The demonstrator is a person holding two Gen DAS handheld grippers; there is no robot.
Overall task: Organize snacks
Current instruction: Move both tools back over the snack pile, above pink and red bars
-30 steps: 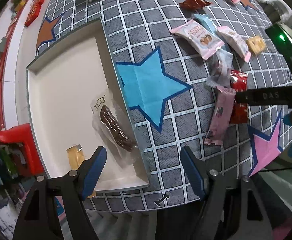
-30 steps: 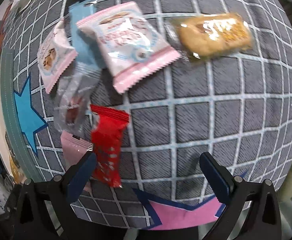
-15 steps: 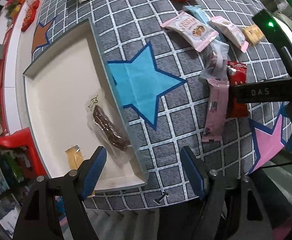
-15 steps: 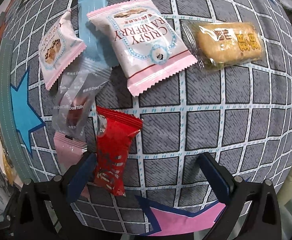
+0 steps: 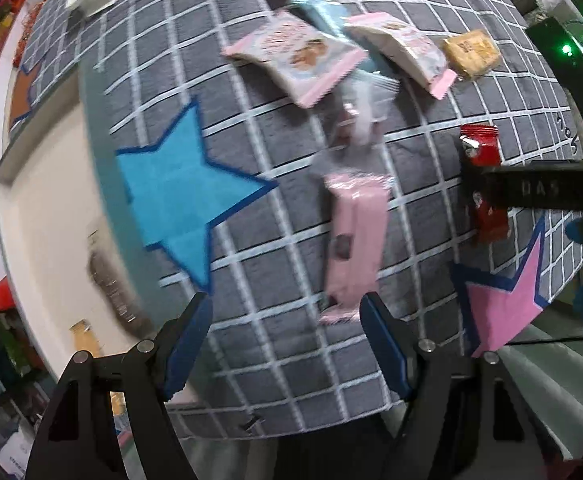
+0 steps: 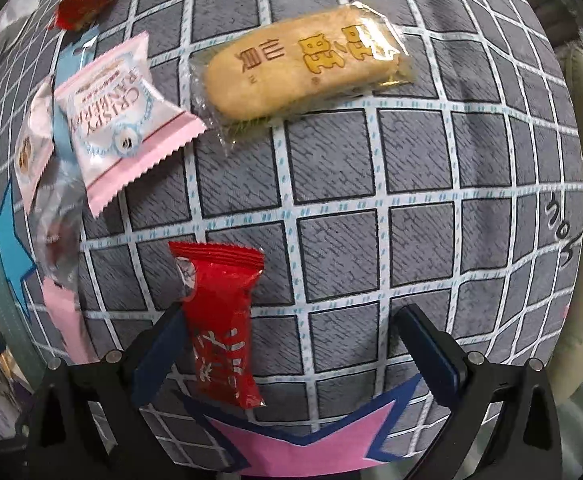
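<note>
Right wrist view: the right tool (image 6: 291, 344) stands with jaws apart over the grid-patterned cloth (image 6: 411, 184) on the bench; the red snack packet (image 6: 221, 328) lies at lower centre between the jaws, close against the left finger, unclamped. Left wrist view: the left tool (image 5: 287, 340) is likewise apart and empty; the pink snack bar (image 5: 355, 240) lies just above its right finger, the white tray (image 5: 47, 200) at left.
</note>
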